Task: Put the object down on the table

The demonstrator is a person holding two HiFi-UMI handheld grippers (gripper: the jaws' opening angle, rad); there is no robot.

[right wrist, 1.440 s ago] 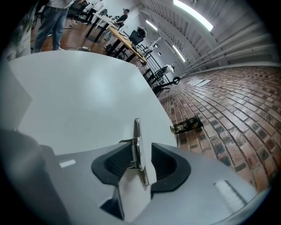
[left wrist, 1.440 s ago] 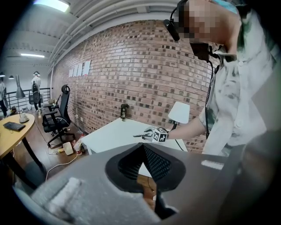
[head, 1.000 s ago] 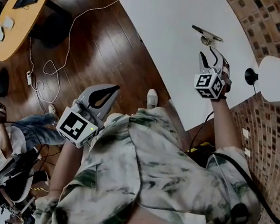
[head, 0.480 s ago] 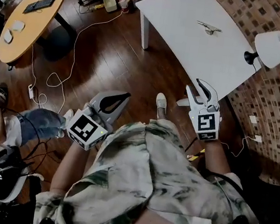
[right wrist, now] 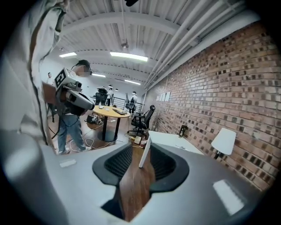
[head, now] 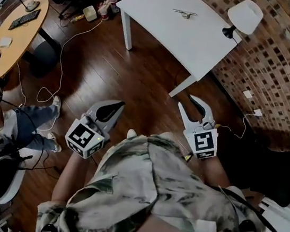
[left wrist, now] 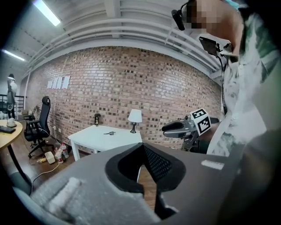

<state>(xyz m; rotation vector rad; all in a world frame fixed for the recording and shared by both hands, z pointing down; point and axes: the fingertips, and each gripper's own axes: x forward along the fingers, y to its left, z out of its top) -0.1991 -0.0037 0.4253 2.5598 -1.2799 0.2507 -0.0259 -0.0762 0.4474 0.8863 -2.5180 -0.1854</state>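
Note:
A small metal object point(head: 185, 13) lies on the white table point(head: 167, 35), far from both grippers; it also shows as a small dark piece point(left wrist: 109, 132) in the left gripper view. My right gripper point(head: 188, 103) hovers over the wooden floor in front of my torso. Its jaws are apart and closing, with only floor showing between them point(right wrist: 140, 154). My left gripper point(head: 120, 104) is level with it on the left, and its jaws meet at the tips with nothing in them point(left wrist: 142, 147).
A white lamp point(head: 244, 17) stands at the table's corner by the brick wall point(head: 281, 62). A round wooden desk point(head: 18, 25) carries a keyboard at the far left, with cables point(head: 48, 80) on the floor. Another person point(head: 5, 120) stands at the left. A black office chair point(left wrist: 37, 127) stands beyond.
My right gripper has drawn back from the object on the table to in front of my torso, and its jaws have narrowed. The table now lies much farther away.

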